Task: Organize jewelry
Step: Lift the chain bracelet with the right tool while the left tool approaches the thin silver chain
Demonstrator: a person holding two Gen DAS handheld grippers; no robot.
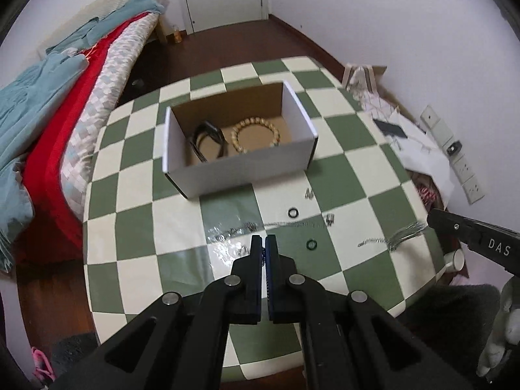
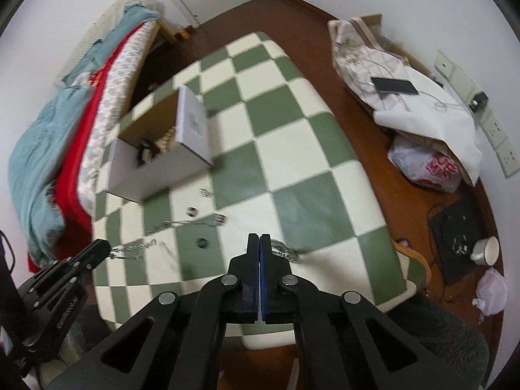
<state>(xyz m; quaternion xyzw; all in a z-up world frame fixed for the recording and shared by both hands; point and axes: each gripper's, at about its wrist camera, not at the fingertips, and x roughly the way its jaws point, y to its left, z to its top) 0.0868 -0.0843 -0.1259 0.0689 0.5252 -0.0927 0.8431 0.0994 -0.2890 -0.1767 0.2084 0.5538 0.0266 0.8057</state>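
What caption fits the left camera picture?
Shut left gripper above silver chains; bead bracelet in box.

- An open white cardboard box (image 1: 240, 165) is set on the counter; a beige beaded bracelet (image 1: 255, 134) and a black band (image 1: 208, 139) are laid flat inside
- Silver chains (image 1: 286, 224), two dark rings (image 1: 293, 212) and small clips (image 1: 329, 219) are scattered before it
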